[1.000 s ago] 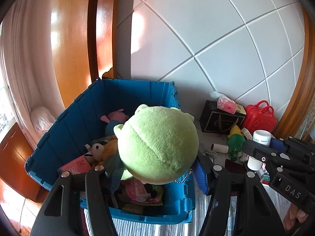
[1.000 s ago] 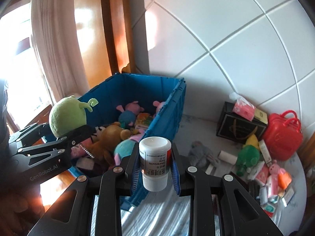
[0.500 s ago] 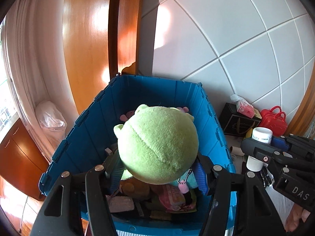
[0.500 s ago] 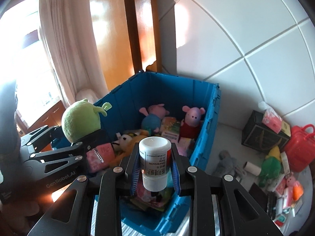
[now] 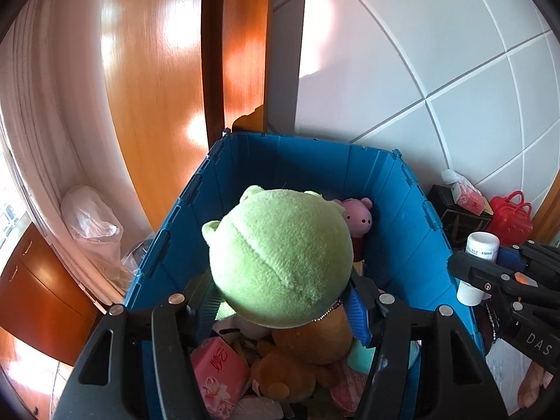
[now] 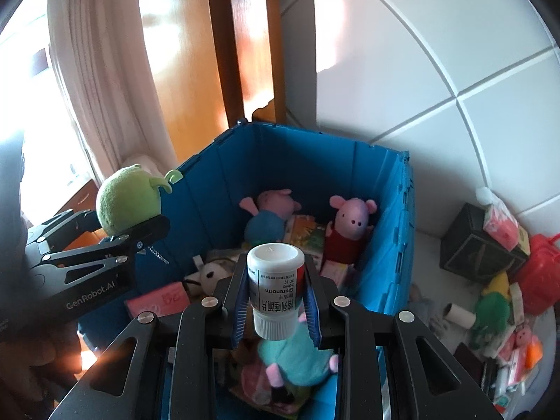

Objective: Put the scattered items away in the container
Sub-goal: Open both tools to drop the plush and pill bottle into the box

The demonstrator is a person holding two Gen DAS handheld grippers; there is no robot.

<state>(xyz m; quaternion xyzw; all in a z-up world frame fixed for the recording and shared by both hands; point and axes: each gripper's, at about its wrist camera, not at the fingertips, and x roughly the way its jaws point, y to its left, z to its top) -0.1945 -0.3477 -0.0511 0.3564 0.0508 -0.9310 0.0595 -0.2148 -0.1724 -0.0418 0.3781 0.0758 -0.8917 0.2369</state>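
My left gripper (image 5: pixel 280 306) is shut on a round green plush toy (image 5: pixel 280 257), held above the open blue crate (image 5: pixel 315 161). In the right wrist view the same green plush toy (image 6: pixel 127 201) and left gripper (image 6: pixel 133 225) hang over the blue crate's (image 6: pixel 392 231) left wall. My right gripper (image 6: pixel 274 302) is shut on a white pill bottle (image 6: pixel 275 288), upside down, over the crate's near end. The pill bottle (image 5: pixel 477 267) shows at the right of the left wrist view too. Inside the crate lie pink pig plushes (image 6: pixel 350 225), a brown bear (image 5: pixel 304 360) and pink packets (image 5: pixel 218 371).
Scattered items lie right of the crate on the white surface: a black box (image 6: pixel 479 248), a red case (image 6: pixel 540 276), a green toy (image 6: pixel 490 315), small packets (image 6: pixel 514 350). A tiled white wall is behind, a wooden door (image 5: pixel 157 87) and curtain at left, with a plastic bag (image 5: pixel 92 224).
Both grippers have swung left with their loads, from beside the crate's right side to above its inside. The scattered pile has slid toward the right edge.
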